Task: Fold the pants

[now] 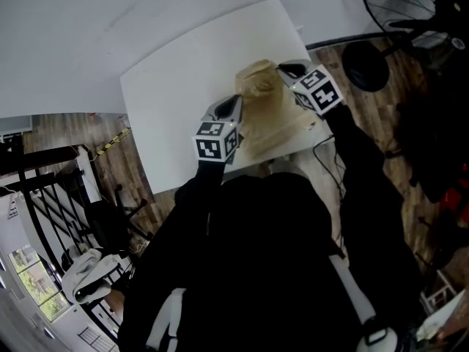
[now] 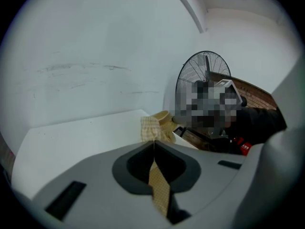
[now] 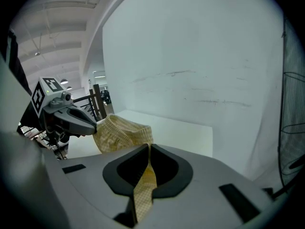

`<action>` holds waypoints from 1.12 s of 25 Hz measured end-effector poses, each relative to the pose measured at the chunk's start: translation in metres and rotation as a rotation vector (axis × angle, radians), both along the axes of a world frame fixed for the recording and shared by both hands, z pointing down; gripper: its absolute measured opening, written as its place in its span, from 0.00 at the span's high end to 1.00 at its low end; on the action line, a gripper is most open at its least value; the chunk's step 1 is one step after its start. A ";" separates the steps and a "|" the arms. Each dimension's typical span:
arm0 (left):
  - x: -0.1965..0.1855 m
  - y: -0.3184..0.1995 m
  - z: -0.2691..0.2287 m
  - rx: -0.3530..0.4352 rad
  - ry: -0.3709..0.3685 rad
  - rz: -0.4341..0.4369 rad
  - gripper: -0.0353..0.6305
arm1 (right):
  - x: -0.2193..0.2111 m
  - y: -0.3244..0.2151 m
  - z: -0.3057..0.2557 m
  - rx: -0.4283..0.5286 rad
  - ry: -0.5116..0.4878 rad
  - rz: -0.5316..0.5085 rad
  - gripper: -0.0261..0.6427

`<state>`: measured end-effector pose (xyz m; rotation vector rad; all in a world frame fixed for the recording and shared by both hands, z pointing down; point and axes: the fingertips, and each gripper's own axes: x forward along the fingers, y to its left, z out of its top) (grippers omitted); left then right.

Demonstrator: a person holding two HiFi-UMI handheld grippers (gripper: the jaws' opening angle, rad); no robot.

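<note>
Pants [image 1: 267, 116]: tan check cloth, bunched and rumpled, at the near-right edge of the white surface [image 1: 176, 86], partly lifted, the rest slumped on the top. Left gripper [image 1: 233, 103]: jaws pressed together on a strip of the cloth at its left side. Right gripper [image 1: 284, 69]: jaws likewise pinching an edge at the far-right side. Fan [image 1: 399, 6]: on the floor beyond. Progress, by my reckoning: early. No flat, squared fold shows, and spreading, folding over and smoothing all remain.
</note>
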<state>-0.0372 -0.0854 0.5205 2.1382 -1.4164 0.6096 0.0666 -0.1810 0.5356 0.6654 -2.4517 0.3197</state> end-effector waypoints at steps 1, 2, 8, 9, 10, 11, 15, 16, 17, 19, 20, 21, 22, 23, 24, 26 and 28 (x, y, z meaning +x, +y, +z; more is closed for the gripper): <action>0.003 0.003 0.000 0.002 -0.006 0.011 0.93 | 0.003 0.004 0.000 0.000 -0.002 0.003 0.93; 0.005 0.007 0.000 0.003 -0.009 0.020 0.93 | 0.005 0.008 0.000 0.000 -0.004 0.005 0.93; 0.014 0.017 0.001 0.002 -0.019 0.056 0.93 | 0.014 0.024 0.002 -0.003 -0.016 0.010 0.93; 0.016 0.019 0.002 0.002 -0.020 0.061 0.93 | 0.016 0.026 0.002 -0.003 -0.016 0.011 0.93; 0.018 0.021 0.003 0.001 -0.022 0.067 0.93 | 0.019 0.029 0.003 -0.005 -0.016 0.013 0.93; 0.020 0.023 0.003 0.000 -0.023 0.073 0.93 | 0.021 0.031 0.005 -0.008 -0.015 0.015 0.93; 0.025 0.031 0.008 -0.009 -0.028 0.088 0.93 | 0.027 0.041 0.011 -0.023 -0.011 0.021 0.93; 0.027 0.034 0.010 -0.011 -0.030 0.092 0.93 | 0.028 0.044 0.012 -0.028 -0.013 0.020 0.93; 0.028 0.037 0.011 -0.014 -0.034 0.096 0.93 | 0.029 0.048 0.013 -0.035 -0.014 0.020 0.93; 0.030 0.043 0.014 -0.020 -0.044 0.106 0.93 | 0.033 0.055 0.016 -0.048 -0.008 0.024 0.93; 0.032 0.045 0.016 -0.022 -0.049 0.113 0.93 | 0.035 0.057 0.020 -0.053 -0.001 0.026 0.93; 0.034 0.047 0.018 -0.022 -0.054 0.119 0.93 | 0.038 0.059 0.023 -0.058 0.004 0.028 0.93; 0.036 0.048 0.020 -0.021 -0.058 0.126 0.93 | 0.040 0.061 0.027 -0.060 0.007 0.029 0.93; 0.037 0.049 0.022 -0.018 -0.064 0.133 0.93 | 0.041 0.062 0.030 -0.061 0.009 0.030 0.93; 0.039 0.051 0.024 -0.016 -0.071 0.139 0.93 | 0.043 0.064 0.034 -0.063 0.011 0.031 0.93; 0.042 0.056 0.030 -0.019 -0.088 0.153 0.93 | 0.045 0.069 0.038 -0.069 0.012 0.032 0.93; 0.044 0.061 0.036 -0.023 -0.109 0.166 0.93 | 0.045 0.076 0.041 -0.070 0.015 0.025 0.93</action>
